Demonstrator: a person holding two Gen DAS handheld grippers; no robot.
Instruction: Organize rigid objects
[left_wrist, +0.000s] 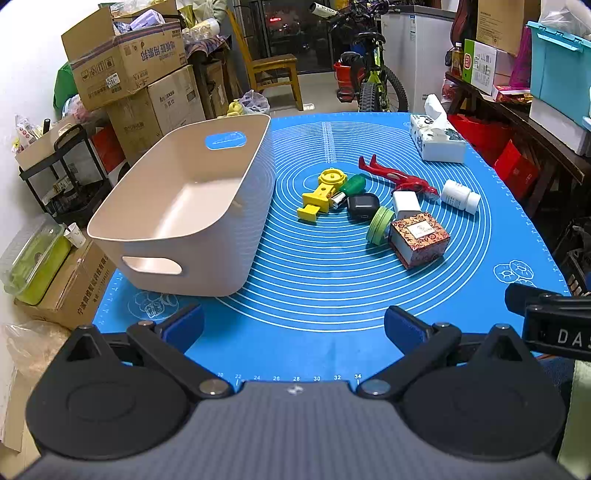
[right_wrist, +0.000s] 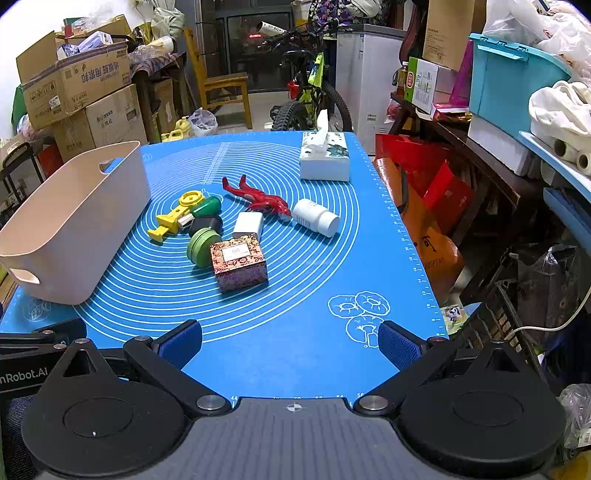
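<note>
A beige plastic basket (left_wrist: 207, 225) (right_wrist: 85, 236) stands empty on the left of the blue mat (left_wrist: 332, 288) (right_wrist: 280, 332). Clustered mid-mat lie a yellow plastic tool (left_wrist: 323, 195) (right_wrist: 177, 214), a green cap-shaped piece (left_wrist: 354, 184) (right_wrist: 207, 206), a black case (left_wrist: 362, 206) (right_wrist: 205, 223), a green round tin (left_wrist: 379, 224) (right_wrist: 201, 246), a white charger block (left_wrist: 405, 204) (right_wrist: 248, 224), a patterned box (left_wrist: 419, 238) (right_wrist: 238, 264), a red tool (left_wrist: 397, 176) (right_wrist: 258, 197) and a white pill bottle (left_wrist: 461, 195) (right_wrist: 316, 217). My left gripper (left_wrist: 294, 328) and right gripper (right_wrist: 290, 341) hover open at the near edge, nothing between their fingers.
A tissue box (left_wrist: 436, 138) (right_wrist: 324, 157) sits at the far right of the mat. Cardboard boxes (left_wrist: 129, 62) pile up at the left, a bicycle (left_wrist: 369, 74) and a wooden chair (left_wrist: 269, 70) stand behind the table. Red bags (right_wrist: 424, 177) and shelves crowd the right side.
</note>
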